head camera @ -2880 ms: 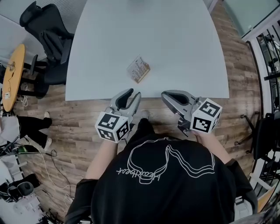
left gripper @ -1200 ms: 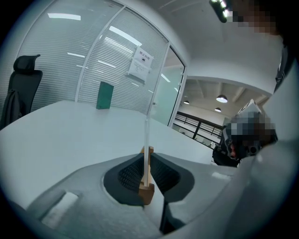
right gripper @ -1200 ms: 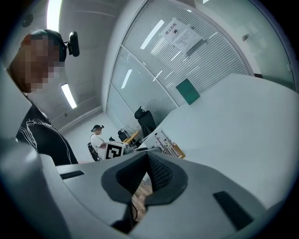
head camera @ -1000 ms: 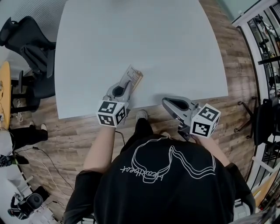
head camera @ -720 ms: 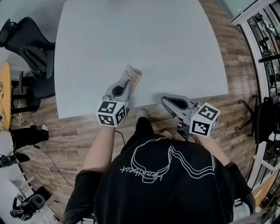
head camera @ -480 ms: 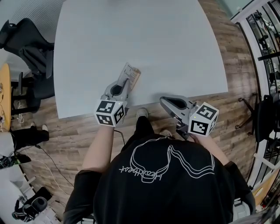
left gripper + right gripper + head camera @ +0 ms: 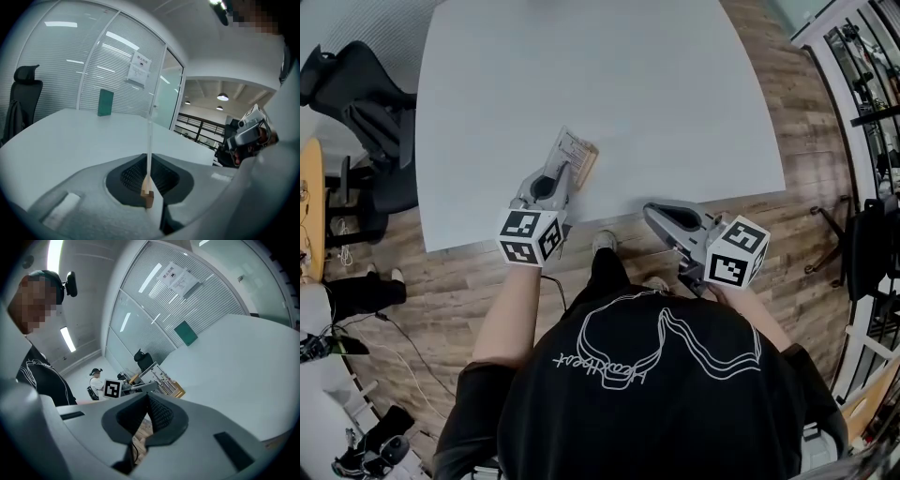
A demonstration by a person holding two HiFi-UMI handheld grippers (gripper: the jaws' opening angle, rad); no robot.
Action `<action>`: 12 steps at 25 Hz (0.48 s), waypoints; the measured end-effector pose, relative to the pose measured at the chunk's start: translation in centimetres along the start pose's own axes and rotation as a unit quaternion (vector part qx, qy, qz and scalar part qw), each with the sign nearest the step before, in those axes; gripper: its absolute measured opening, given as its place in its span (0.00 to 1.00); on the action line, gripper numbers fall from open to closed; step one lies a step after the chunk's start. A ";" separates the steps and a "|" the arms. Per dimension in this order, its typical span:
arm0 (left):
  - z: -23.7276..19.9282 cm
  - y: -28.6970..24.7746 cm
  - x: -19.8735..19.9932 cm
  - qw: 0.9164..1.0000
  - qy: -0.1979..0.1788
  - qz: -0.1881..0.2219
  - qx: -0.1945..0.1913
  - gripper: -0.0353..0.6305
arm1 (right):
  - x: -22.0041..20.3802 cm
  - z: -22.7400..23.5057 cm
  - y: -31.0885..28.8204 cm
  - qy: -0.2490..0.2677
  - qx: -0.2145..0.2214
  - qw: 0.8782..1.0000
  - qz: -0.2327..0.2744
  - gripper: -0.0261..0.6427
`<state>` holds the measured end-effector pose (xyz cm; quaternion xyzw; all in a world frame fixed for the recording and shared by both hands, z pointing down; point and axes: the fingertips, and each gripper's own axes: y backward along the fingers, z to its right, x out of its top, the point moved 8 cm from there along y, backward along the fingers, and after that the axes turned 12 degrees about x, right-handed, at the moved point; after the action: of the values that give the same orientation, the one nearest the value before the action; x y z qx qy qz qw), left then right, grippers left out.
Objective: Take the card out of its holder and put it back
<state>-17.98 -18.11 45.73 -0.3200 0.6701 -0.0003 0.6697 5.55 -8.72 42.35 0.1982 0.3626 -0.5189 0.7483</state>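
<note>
The card holder (image 7: 577, 154), a small wooden base with a printed card standing in it, sits near the front edge of the white table (image 7: 628, 84). My left gripper (image 7: 566, 172) reaches over that edge and is shut on the holder. In the left gripper view the wooden base (image 7: 147, 195) sits pinched between the jaws, and the card (image 7: 149, 140) rises edge-on above it. My right gripper (image 7: 652, 212) hovers at the table's front edge, well right of the holder, shut with nothing in it. In the right gripper view the holder (image 7: 169, 389) shows to the left beyond the closed jaws.
A green block (image 7: 105, 102) stands at the table's far end. A black office chair (image 7: 366, 98) is left of the table, with a yellow round table (image 7: 307, 187) beyond. Metal racks (image 7: 872, 94) line the right side. Another person (image 7: 96, 378) stands in the background.
Nearly three seconds ago both grippers hung off the table and the holder stood free. The left gripper has since reached it and closed on it. Over the last second little has moved.
</note>
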 end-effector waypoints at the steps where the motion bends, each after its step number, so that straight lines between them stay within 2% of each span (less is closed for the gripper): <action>1: -0.1 0.1 0.1 1.000 0.001 0.001 0.002 0.09 | 0.1 -0.1 0.0 0.000 0.000 1.000 0.000 0.05; 12: 0.2 1.5 1.5 0.999 0.003 0.023 0.029 0.09 | -0.2 -1.3 0.7 0.004 0.011 1.000 0.010 0.05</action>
<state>-18.23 -17.47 43.76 -0.2851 0.6792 -0.0053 0.6763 5.71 -7.41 41.58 0.2126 0.3580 -0.5143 0.7497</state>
